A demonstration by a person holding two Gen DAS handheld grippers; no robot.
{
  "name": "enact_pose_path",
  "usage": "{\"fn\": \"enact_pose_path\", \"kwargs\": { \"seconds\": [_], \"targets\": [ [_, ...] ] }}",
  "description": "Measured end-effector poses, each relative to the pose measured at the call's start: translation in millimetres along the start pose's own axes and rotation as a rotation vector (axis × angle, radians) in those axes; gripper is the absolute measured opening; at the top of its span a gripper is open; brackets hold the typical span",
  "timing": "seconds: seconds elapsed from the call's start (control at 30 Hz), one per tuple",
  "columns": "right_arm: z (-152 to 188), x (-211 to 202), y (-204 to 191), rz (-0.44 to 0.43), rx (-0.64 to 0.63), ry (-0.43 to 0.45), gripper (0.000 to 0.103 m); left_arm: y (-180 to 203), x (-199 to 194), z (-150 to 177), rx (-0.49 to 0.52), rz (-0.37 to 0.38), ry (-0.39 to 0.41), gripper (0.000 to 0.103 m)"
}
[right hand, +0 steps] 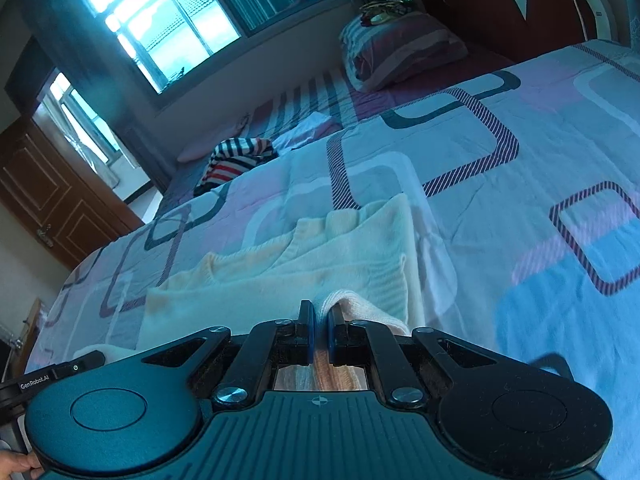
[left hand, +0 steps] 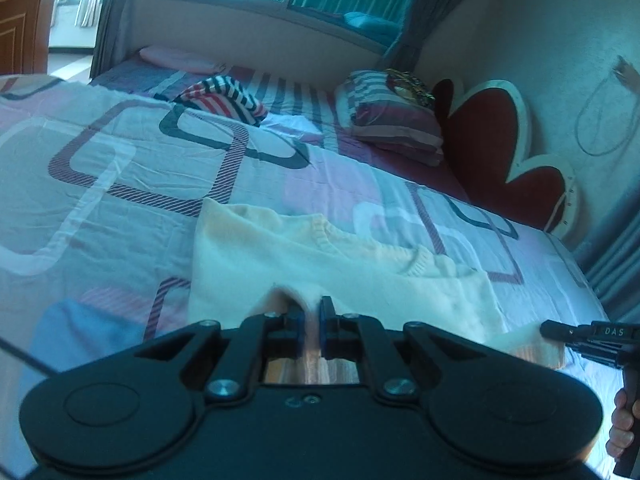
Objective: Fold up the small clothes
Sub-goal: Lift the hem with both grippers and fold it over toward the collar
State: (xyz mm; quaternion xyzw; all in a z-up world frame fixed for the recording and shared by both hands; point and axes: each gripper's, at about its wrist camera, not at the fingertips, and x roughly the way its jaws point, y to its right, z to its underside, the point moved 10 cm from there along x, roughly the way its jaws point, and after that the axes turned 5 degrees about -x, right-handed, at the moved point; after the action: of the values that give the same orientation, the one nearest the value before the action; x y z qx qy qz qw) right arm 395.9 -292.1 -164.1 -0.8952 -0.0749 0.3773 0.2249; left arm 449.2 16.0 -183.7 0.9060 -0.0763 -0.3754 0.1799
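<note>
A small cream knit sweater lies on the patterned bedspread, partly folded, with ribbed collar showing. My left gripper is shut on the sweater's near edge, cloth pinched between its blue pads. My right gripper is shut on another near edge of the same sweater, where a folded sleeve or hem bunches at its right finger. The right gripper's black body also shows in the left wrist view, at the sweater's right corner.
A striped red, white and navy garment lies farther back on the bed. A folded striped quilt sits by the red flower-shaped headboard. A window, curtains and a brown door lie beyond the bed.
</note>
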Motion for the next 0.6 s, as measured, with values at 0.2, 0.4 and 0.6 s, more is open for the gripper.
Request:
{"fn": "enact_pose_path", "kwargs": {
  "seconds": [0.2,0.4,0.6],
  "targets": [
    [-15.1,40.6,20.3,0.009,0.067,-0.040,0.005,-11.3,40.1,-13.2,-0.041,-0.043,-0.050,0.006],
    [-26.0,72.8,39.3,0.011,0.159,-0.076,0.006,-16.3,65.9,-25.1,-0.049,-0.090,-0.072,0.012],
    [-42.2,84.4,59.6,0.023,0.299,-0.043,0.006,-27.3,68.9,-53.1,-0.095,-0.159,0.006,0.065]
  ]
}}
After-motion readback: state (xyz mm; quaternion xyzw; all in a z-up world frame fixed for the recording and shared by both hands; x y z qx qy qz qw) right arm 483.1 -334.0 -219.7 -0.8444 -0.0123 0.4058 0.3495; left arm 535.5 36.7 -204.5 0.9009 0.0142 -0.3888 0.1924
